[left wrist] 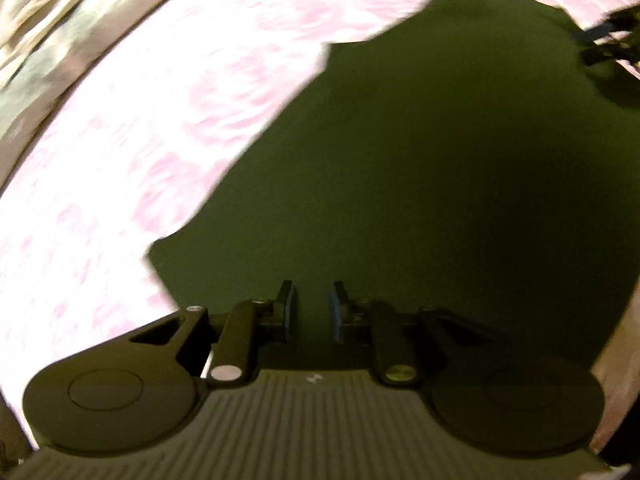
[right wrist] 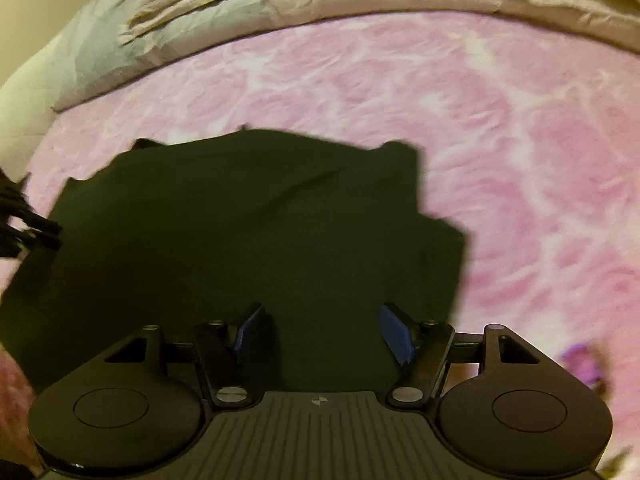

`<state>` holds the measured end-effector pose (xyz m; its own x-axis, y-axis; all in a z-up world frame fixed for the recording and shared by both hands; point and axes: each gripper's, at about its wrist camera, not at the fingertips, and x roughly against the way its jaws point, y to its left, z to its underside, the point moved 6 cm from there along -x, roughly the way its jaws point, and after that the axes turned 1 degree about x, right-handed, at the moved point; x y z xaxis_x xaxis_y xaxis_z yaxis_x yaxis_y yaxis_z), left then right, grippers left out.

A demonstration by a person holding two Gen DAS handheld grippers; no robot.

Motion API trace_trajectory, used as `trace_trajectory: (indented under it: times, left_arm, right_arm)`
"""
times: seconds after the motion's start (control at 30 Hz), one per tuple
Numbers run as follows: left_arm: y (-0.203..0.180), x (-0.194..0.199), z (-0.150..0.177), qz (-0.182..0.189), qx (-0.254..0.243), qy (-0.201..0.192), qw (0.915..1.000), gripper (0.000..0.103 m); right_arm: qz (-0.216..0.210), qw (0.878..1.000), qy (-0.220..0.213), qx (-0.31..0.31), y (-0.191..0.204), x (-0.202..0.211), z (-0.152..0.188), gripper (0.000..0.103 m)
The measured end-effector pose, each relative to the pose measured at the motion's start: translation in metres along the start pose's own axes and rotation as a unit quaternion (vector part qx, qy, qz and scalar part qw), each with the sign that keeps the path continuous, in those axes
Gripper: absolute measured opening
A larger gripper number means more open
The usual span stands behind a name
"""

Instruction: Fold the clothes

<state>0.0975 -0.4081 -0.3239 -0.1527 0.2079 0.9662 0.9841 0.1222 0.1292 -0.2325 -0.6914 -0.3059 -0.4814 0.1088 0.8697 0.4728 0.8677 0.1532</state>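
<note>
A dark green garment (left wrist: 420, 152) lies spread flat on a pink patterned bedsheet (left wrist: 140, 140). My left gripper (left wrist: 312, 308) hovers over the garment's near part, its blue-padded jaws a small gap apart with nothing between them. In the right wrist view the same garment (right wrist: 240, 232) lies with a few creases on the sheet (right wrist: 500, 140). My right gripper (right wrist: 320, 332) is wide open and empty above the garment's near edge. The right gripper also shows at the far right of the left wrist view (left wrist: 612, 40), and the left gripper at the left edge of the right wrist view (right wrist: 24, 220).
A bunched beige and grey duvet (right wrist: 280, 4) lies along the far side of the bed, also seen in the left wrist view (left wrist: 44, 32). A small purple item (right wrist: 584, 364) lies on the sheet at the right.
</note>
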Motion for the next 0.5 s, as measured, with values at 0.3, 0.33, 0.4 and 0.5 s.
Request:
trace_trajectory:
  times: [0.3,0.33,0.4,0.5]
  left_arm:
    - [0.056,0.013,0.033,-0.018,0.135,-0.008,0.9907,0.034]
    - [0.058,0.011,0.033,-0.017,0.142,-0.012,0.9897,0.037]
    - [0.061,0.003,0.028,-0.011,0.150,-0.018,0.9885,0.038]
    - [0.058,-0.010,0.019,-0.003,0.141,-0.025,0.9897,0.038]
  right_arm:
    - [0.044,0.995,-0.027,-0.088,-0.015,0.028,-0.014,0.067]
    - [0.034,0.996,-0.026,-0.084,-0.008,0.023,-0.021,0.067]
    - [0.026,0.997,-0.029,-0.073,0.003,0.010,-0.036,0.067]
    - [0.003,0.999,-0.028,-0.043,0.015,-0.014,-0.050,0.067]
